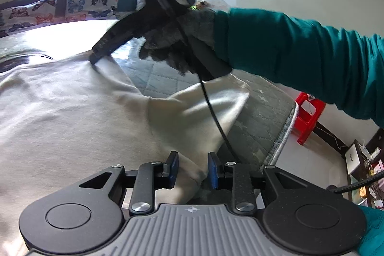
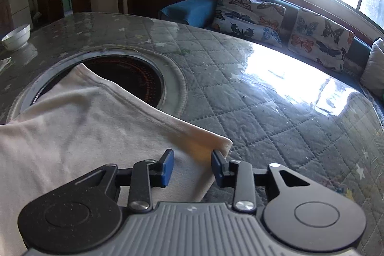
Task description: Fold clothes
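Setting: a table [image 2: 276, 116] under a grey quilted cover with a glossy clear sheet on top; window light glares off it.
Shirt [image 1: 72, 112]: pale cream, spread flat on the table. In the right wrist view one edge lies over a round dark burner [image 2: 129, 78] set into the tabletop, and a corner [image 2: 223, 143] lies just ahead of the right fingers.
Sleeve [image 1: 199, 107]: bunched and partly turned over on the table edge, just ahead of the left gripper.
Left gripper [image 1: 193, 168]: jaws parted, blue pads either side of a fold of shirt cloth, gripping nothing (whether the pads touch the cloth I cannot tell).
Right gripper [image 2: 192, 168]: jaws parted over the shirt near its corner, gripping nothing. The left wrist view shows its tip pressed to the shirt further off, held by a gloved hand [image 1: 172, 40] with a teal sleeve.
Bowl [image 2: 16, 37]: white, at the far left of the table, well apart from the shirt.
Cushions [image 2: 321, 37]: butterfly print, on a bench under the window.
Stool [image 1: 309, 116]: red, on the floor beside the table.
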A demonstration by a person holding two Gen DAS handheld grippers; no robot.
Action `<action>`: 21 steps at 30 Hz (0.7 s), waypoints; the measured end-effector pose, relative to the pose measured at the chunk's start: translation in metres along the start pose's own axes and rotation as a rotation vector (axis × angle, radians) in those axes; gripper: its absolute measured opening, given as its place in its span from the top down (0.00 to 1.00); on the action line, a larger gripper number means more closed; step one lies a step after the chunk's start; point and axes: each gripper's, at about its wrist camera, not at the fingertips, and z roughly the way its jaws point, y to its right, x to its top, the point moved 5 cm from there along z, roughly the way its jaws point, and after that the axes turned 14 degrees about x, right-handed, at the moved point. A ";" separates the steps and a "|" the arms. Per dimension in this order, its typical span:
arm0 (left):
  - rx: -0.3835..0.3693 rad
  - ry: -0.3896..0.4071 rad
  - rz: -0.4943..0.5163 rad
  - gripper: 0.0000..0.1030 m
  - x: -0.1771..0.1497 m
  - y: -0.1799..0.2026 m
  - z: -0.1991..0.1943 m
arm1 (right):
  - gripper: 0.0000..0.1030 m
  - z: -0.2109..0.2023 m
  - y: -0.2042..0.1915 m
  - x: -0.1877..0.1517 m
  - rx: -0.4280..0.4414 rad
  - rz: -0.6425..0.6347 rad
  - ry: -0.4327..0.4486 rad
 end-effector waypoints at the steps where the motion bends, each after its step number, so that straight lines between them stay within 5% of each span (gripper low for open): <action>1: 0.016 0.006 0.001 0.67 0.001 -0.003 -0.003 | 0.66 -0.002 -0.003 0.000 0.007 -0.005 0.003; 10: 0.243 0.054 -0.138 0.62 0.019 -0.076 -0.032 | 0.52 -0.011 -0.033 -0.004 0.061 -0.061 0.008; 14: 0.324 0.041 -0.290 0.61 0.021 -0.122 -0.038 | 0.51 -0.008 -0.041 -0.007 0.071 -0.077 -0.004; 21: 0.420 0.030 -0.403 0.62 0.052 -0.196 -0.020 | 0.50 -0.003 -0.045 -0.015 0.074 -0.063 -0.019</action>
